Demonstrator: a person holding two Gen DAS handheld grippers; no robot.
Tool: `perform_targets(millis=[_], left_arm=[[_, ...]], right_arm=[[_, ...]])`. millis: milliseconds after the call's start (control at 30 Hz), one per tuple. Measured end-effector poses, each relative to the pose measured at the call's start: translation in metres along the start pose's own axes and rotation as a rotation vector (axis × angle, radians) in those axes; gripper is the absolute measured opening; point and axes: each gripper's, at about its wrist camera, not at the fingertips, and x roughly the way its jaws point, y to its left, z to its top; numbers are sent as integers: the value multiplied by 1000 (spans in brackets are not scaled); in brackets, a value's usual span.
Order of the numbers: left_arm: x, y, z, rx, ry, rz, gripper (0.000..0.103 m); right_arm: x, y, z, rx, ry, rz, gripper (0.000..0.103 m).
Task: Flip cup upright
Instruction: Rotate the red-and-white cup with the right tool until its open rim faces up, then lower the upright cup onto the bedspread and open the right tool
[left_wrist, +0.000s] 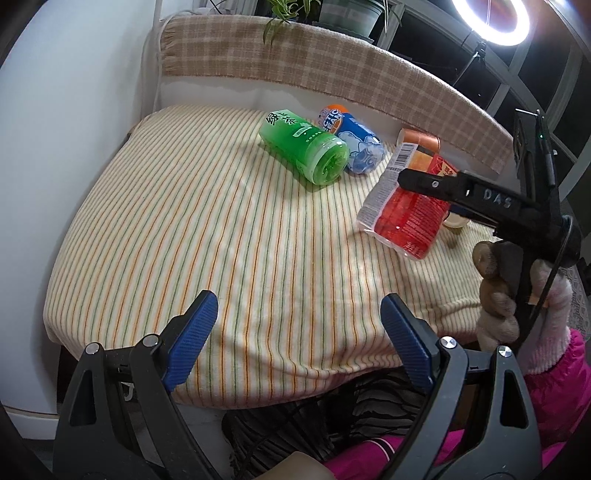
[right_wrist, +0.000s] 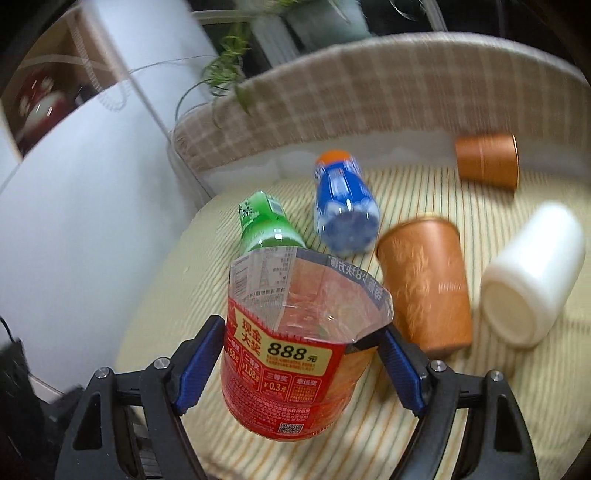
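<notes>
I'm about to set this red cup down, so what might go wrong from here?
The red cup is thin, crumpled plastic with a loose label; the right gripper may crush it or let it slip. The copper cup lies close beside it on the striped cloth, so lowering the cup might knock it. The cloth looks soft, so the cup could tip after release.

Ring-light (left_wrist: 489, 18) glare; blurred right-wrist view.

Striped yellow-green cloth-covered table (left_wrist: 207, 236) w/ tan plaid fringed blanket (left_wrist: 332, 70) at far edge; white wall (left_wrist: 66, 110) left, potted green plant (left_wrist: 288, 14) behind, bright ring light (left_wrist: 489, 18) far right.
</notes>
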Motion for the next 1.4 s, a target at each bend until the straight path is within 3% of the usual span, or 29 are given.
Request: perform_targets(millis=[200,533,1400], left_arm=[[0,-1,1,-7,-4,-3,92],[-1,-2,1,-9,-7,-5,92],[-8,-4,6,2,-29,-6,92]], right_arm=[[3,17,1,-196,-91,-118,84],[15,41,-12,-363,-136,-211,84],[8,43,-21,-273,-36,-126,88]])
